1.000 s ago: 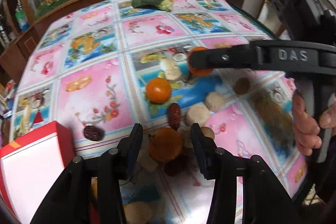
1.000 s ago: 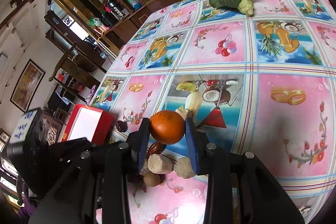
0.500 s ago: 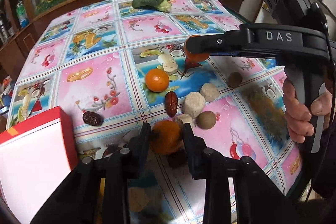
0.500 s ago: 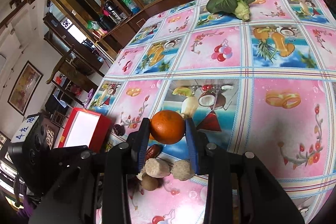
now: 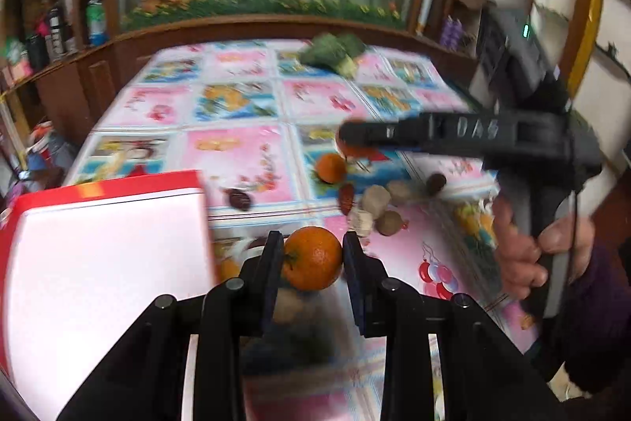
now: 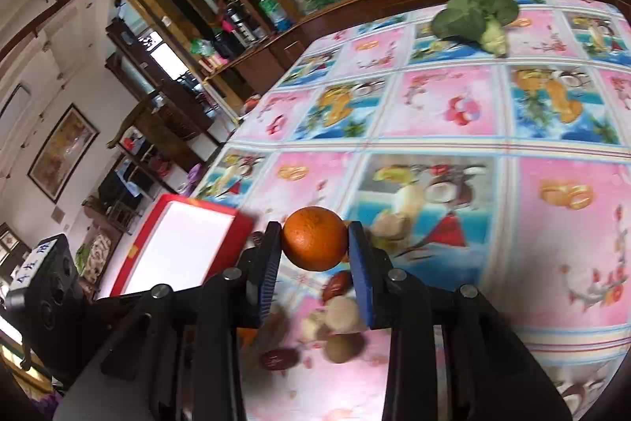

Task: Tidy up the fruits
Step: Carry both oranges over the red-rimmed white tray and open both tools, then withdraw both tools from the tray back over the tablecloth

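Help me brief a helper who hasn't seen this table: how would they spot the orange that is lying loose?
Find the red box on the flowered tablecloth, then the small heap of brown and beige bits to its right. The loose orange lies at the heap's far edge; it alone sits on the cloth, while two others are gripped between black fingers.

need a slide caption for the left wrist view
Left gripper holds an orange beside the red box, right gripper carrying another.
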`<act>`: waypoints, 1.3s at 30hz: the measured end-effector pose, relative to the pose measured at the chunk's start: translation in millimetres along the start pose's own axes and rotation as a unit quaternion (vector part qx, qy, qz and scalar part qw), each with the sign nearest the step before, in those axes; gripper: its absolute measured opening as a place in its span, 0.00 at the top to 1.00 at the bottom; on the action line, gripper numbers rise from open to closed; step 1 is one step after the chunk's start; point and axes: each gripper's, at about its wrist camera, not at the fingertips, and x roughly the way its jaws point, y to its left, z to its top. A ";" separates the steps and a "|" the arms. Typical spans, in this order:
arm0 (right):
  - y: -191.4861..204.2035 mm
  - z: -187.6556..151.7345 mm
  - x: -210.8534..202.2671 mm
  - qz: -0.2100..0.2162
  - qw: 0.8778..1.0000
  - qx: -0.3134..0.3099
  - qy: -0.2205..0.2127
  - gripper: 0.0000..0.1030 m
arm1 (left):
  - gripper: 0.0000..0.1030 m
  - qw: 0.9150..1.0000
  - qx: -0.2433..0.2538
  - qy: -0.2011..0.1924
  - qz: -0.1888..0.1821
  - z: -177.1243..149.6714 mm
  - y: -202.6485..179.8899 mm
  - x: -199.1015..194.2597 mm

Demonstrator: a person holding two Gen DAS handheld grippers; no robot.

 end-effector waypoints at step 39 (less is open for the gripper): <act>158.9 -69.8 74.6 0.056 0.977 -0.193 0.073 0.29 | 0.21 0.963 -0.091 -0.018 0.254 -70.6 125.9 -41.5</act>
